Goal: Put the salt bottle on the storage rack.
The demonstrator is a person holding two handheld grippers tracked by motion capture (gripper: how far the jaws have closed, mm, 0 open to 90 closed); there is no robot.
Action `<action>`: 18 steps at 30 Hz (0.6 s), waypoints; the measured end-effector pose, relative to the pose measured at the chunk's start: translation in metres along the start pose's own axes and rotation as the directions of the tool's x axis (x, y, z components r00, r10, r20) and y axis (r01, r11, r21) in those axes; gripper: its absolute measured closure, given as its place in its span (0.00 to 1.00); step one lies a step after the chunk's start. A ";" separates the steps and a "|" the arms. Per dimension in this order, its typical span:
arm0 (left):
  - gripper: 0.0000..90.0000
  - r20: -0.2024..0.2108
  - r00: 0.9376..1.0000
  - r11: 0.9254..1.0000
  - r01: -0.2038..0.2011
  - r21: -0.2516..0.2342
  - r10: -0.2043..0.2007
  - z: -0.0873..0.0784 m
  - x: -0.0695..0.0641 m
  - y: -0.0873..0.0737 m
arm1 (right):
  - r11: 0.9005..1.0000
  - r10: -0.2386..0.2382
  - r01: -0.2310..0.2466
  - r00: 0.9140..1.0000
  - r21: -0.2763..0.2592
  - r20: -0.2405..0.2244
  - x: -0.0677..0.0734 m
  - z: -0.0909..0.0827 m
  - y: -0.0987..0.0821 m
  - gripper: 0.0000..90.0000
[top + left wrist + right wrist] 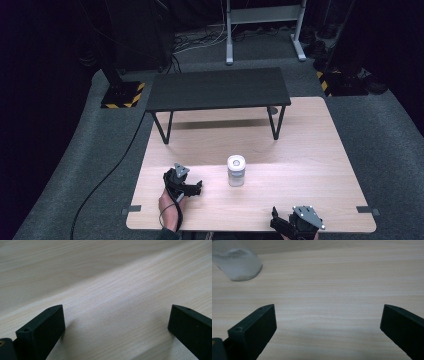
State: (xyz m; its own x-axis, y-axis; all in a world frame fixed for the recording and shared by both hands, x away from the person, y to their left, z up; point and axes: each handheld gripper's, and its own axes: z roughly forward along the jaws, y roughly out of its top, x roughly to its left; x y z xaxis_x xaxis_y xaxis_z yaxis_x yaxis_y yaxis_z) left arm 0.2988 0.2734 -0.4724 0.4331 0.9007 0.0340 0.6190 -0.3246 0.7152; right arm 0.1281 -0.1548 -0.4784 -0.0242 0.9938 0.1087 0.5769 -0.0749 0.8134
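While jar (236, 170) stands mid-table (310, 165) | left gripper (116, 325) spread | right gripper (328, 325) spread

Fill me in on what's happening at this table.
A person holds a gripper in each hand over a wooden table. Both the left gripper and the right gripper are open and hold nothing. A small clear jar with a white lid stands untouched between them, in front of a low black bench.

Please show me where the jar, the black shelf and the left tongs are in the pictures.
jar (236, 171): high view, on its clear side wall under the lid.
black shelf (217, 88): high view, on its flat top.
left tongs (197, 188): high view, midway between the tips.
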 end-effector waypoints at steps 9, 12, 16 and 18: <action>0.01 0.000 1.000 1.000 0.000 -0.001 0.000 0.000 0.000 0.000 | 0.999 -0.046 0.047 0.998 0.013 -0.045 0.032 0.013 0.009 0.00; 0.01 0.001 1.000 1.000 0.000 -0.001 0.000 0.000 0.000 0.000 | 0.996 -0.083 0.085 0.993 0.018 -0.088 0.052 0.024 0.013 0.00; 0.01 0.002 1.000 1.000 0.000 -0.001 0.000 0.000 0.000 0.000 | 0.994 -0.107 0.110 0.986 0.018 -0.130 0.068 0.039 0.017 0.00; 0.01 0.002 1.000 1.000 -0.001 -0.001 0.001 0.000 0.000 0.000 | 0.993 -0.117 0.121 0.982 0.016 -0.145 0.074 0.044 0.019 0.00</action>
State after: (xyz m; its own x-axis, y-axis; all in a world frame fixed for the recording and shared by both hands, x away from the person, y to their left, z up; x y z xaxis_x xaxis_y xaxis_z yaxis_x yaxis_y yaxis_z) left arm 0.2989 0.2737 -0.4726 0.4351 0.8998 0.0328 0.6181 -0.3250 0.7157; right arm 0.1736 -0.0791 -0.4802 -0.2102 0.9731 0.0944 0.5824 0.0470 0.8116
